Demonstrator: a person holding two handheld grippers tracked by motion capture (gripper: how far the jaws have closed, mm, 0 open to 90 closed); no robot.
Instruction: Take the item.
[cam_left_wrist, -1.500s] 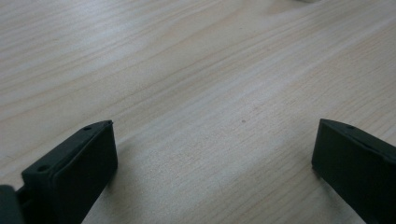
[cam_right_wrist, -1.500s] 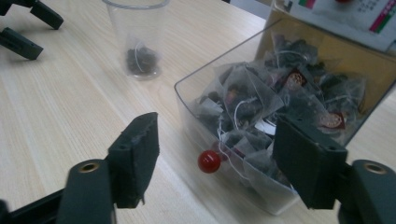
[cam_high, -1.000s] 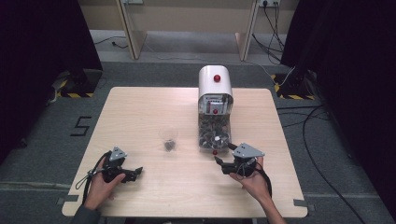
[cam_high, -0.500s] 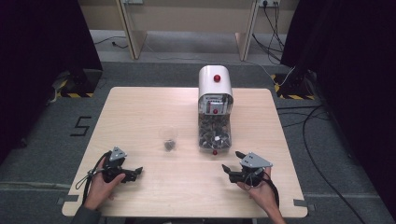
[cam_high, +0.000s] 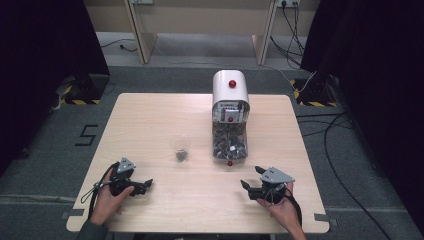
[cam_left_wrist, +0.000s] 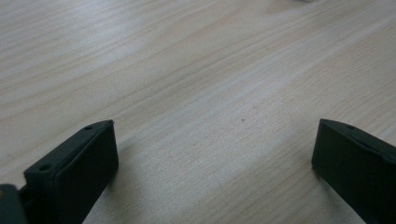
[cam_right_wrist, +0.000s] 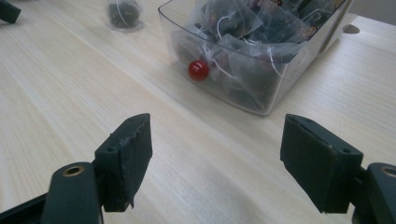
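In the upper middle of the right gripper view, the tea bags (cam_right_wrist: 247, 42) in the clear dispenser tray (cam_right_wrist: 261, 100) looked light, soft and crushable, best pinched by a corner, while both grippers' fingers (cam_right_wrist: 126, 158) stood apart, empty.

We see even overhead light on the table (cam_high: 150, 120); surroundings are dark. The high view is soft. Jaws blur in both gripper views, casting faint shadows.

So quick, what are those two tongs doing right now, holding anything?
Left tongs: open, holding nothing, low over the bare table.
Right tongs: open, holding nothing, facing the clear bin of tea bags.
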